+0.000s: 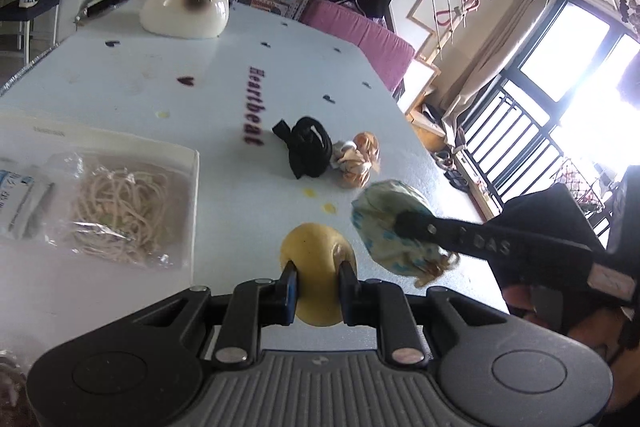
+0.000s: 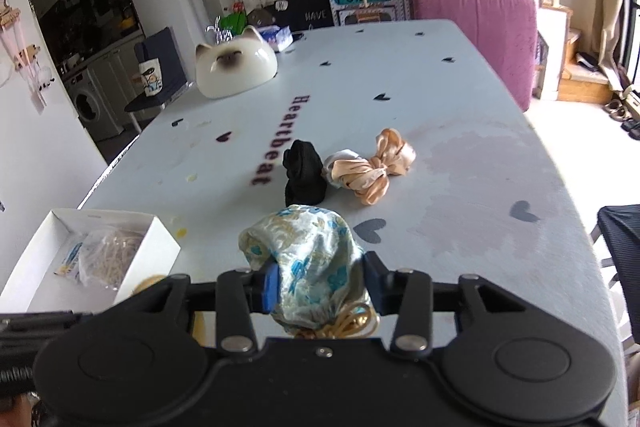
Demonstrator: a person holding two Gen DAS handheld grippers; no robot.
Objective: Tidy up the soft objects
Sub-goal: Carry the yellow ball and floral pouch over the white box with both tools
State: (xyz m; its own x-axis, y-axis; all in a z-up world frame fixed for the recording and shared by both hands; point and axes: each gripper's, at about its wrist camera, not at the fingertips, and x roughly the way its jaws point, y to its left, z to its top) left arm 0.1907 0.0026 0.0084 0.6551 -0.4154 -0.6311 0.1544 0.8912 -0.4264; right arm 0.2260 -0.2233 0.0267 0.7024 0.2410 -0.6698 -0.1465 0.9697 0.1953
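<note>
From the left wrist view, the left claw [image 1: 314, 285] is clenched on a yellow soft round piece [image 1: 312, 267], smooth and matte like a pouf or folded cloth, its body bulging out past the pads toward the far side. To its right, the right claw [image 1: 408, 223] comes in from the right edge, one black finger lying across a floral fabric bundle [image 1: 384, 223], pale with blue and cream print, puckered and rounded. Both held things sit above the white surface [image 1: 160, 67]. Farther off lie a black scrunchie [image 1: 308, 147] and a peach satin scrunchie [image 1: 358, 159], touching each other. At near left a white box [image 1: 120, 147] holds a clear bag of beige elastic bands [image 1: 124, 211]; the box lies left of the left claw, which is the nearer one to it. A ceramic cat-head [image 1: 186, 7] sits at the far end.

From the right wrist view, the right claw [image 2: 320, 283] is grasping the floral fabric bundle [image 2: 308, 259], pads pressing its sides, the glossy cloth creased, gold cord hanging beneath. The black scrunchie [image 2: 302, 173], ribbed and dull, and the peach satin scrunchie [image 2: 374, 167], shiny and knotted, lie straight ahead, farther off. The white box [image 2: 96, 223] sits near left, so I judge any drop there means swinging left.
</note>
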